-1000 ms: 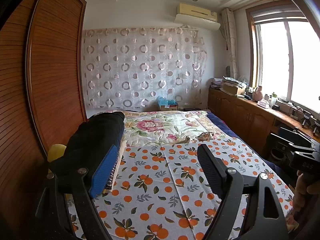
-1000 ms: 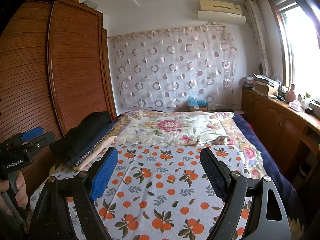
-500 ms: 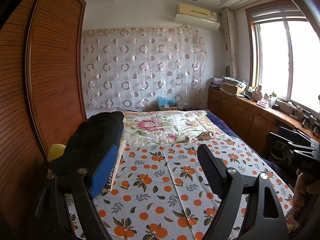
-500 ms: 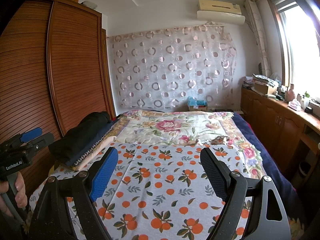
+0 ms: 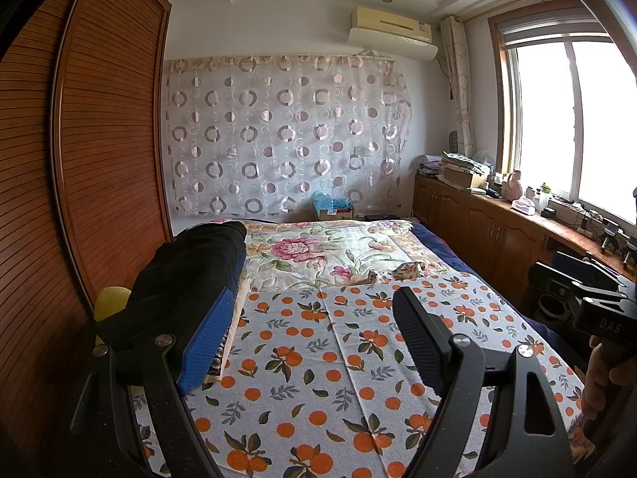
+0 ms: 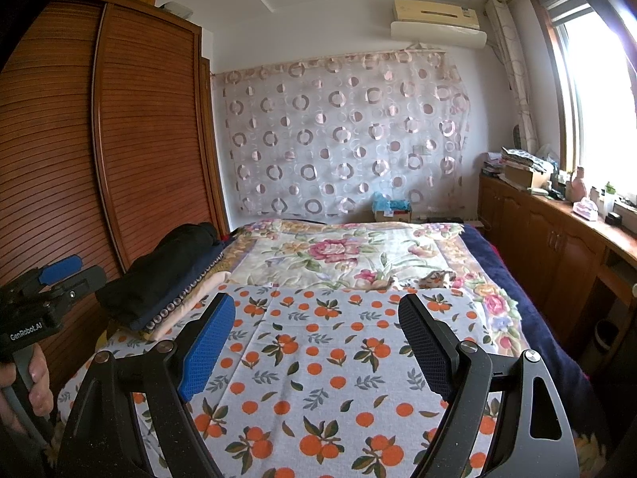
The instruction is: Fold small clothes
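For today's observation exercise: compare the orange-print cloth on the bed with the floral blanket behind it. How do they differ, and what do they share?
1. Pattern: the orange-print cloth carries small oranges and leaves on white; the floral blanket has large pink flowers on cream.
2. Position: the orange-print cloth lies nearer the open left gripper and open right gripper; the floral blanket lies toward the curtained wall.
3. The small crumpled garment rests on the floral blanket, at the cloth's far edge.

Both lie spread flat.

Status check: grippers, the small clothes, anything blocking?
Left gripper and right gripper open, empty, above orange-print sheet. Small patterned garment crumpled mid-bed, untouched. Dark folded stack at left edge, clear of path.
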Action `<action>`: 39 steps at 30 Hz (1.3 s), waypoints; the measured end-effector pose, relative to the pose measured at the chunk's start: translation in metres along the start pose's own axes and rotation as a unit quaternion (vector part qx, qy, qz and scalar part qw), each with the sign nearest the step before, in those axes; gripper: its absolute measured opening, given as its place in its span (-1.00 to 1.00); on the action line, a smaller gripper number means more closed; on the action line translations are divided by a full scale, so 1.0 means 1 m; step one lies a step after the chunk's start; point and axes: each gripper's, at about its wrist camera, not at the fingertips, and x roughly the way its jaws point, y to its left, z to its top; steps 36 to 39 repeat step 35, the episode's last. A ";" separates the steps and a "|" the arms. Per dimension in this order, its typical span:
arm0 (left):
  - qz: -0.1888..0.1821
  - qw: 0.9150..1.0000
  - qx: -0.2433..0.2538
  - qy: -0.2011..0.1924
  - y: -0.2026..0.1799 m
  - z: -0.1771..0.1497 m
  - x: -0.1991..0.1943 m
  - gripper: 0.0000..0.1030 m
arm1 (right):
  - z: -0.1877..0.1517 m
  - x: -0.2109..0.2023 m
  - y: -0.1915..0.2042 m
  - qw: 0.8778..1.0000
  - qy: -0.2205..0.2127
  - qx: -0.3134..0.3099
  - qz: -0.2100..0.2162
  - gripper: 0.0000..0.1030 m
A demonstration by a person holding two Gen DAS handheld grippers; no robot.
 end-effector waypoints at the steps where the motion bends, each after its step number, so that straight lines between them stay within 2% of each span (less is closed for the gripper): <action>1: 0.000 1.000 0.000 0.000 0.000 -0.001 0.001 0.61 | 0.000 0.000 0.000 1.000 0.000 0.000 -0.001 0.66; 39: 0.000 1.000 -0.001 0.000 -0.001 0.000 0.000 0.61 | 0.001 -0.001 -0.004 1.000 0.000 0.001 0.000 0.66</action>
